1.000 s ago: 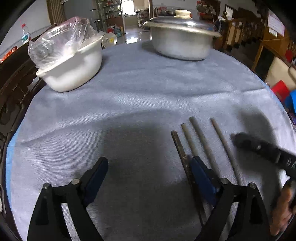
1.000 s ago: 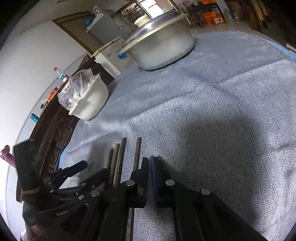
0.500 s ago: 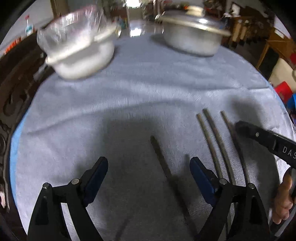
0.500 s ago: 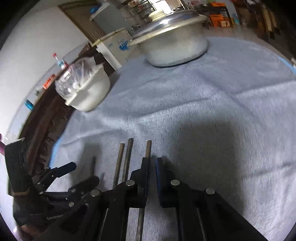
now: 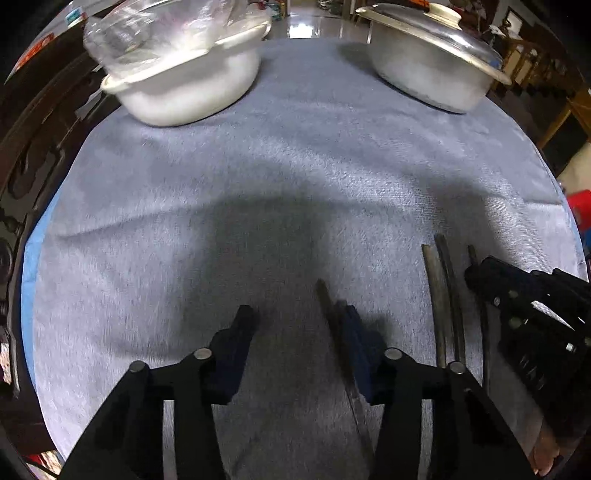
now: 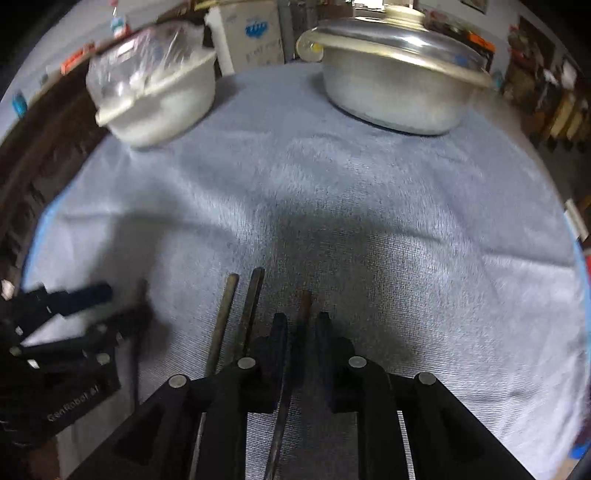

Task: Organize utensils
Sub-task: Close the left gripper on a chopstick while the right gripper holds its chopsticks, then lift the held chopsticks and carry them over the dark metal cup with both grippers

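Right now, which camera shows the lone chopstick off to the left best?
The left wrist view. The lone chopstick lies near mid-frame against the left gripper's right finger, its far tip sharp on the cloth. In the right wrist view it is only a blurred streak at the left edge, partly behind that gripper.

A lived-in home dining area. A round table draped with a grey-blue woven cloth (image 5: 295,155) fills the scene. At its far left sits a white plastic basin (image 5: 184,92) holding a crumpled clear plastic bag (image 5: 147,29); at far right stands a dull aluminium cooking pot with a domed metal lid and pale knob (image 5: 436,66). Dark carved wooden furniture (image 5: 26,155) runs along the left. Beyond the table are a white chest appliance with blue lettering (image 6: 251,33) and a shiny tiled floor (image 5: 314,27).
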Demonstrator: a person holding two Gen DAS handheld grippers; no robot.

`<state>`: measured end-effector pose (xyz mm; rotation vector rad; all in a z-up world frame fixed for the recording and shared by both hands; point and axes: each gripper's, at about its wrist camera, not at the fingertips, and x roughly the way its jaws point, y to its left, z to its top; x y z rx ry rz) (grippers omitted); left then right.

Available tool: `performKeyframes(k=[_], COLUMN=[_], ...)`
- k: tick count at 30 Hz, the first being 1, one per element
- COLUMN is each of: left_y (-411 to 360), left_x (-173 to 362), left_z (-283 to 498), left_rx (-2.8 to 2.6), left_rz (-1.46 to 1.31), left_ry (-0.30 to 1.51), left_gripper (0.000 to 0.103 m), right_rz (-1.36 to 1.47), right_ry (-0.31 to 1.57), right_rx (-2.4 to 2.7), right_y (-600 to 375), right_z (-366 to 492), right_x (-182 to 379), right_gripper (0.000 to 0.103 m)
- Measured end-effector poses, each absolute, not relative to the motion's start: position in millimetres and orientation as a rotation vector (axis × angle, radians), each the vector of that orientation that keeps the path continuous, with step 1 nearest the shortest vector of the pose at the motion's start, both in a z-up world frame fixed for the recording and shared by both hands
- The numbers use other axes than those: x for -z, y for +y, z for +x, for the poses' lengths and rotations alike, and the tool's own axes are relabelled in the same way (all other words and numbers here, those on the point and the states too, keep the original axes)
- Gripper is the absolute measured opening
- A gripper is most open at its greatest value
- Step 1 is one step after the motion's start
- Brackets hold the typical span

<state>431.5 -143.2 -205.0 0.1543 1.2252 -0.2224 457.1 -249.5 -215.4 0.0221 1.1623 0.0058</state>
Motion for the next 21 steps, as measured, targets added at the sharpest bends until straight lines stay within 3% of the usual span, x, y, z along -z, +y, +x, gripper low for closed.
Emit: performKeyframes(k=[3, 5, 7, 11, 21], left_y=[-151.7, -158.5, -162.6, -152.6, -112.1], left_x=[203.7, 204.7, 205.0, 207.1, 170.9], left_z=[437.2, 439.9, 439.8, 434.2, 387.3], left_rx=[0.25, 0.266, 0.286, 0.303, 0.287], left_rz=[0.173, 0.187, 0.206, 0.148, 0.011], left_ry=[1.219, 1.207, 1.191, 1.179, 1.056], left_gripper=[0.032, 0.017, 0.011, 0.005, 0.005], right_rz=[-0.038, -0.019, 0.024, 0.116, 0.385], right_ry=[1.174, 1.17, 1.162, 1.156, 1.002], right_rx=[0.011, 0.009, 0.004, -0.005, -0.026], right_y=[-243.6, -247.4, -257.0, -275.9, -326.8], right_z=[458.6, 457.3, 450.9, 438.1, 378.2], right_x=[215.8, 215.7, 214.7, 214.3, 184.9], right_gripper=[0.013, 0.008, 0.007, 0.006, 0.006])
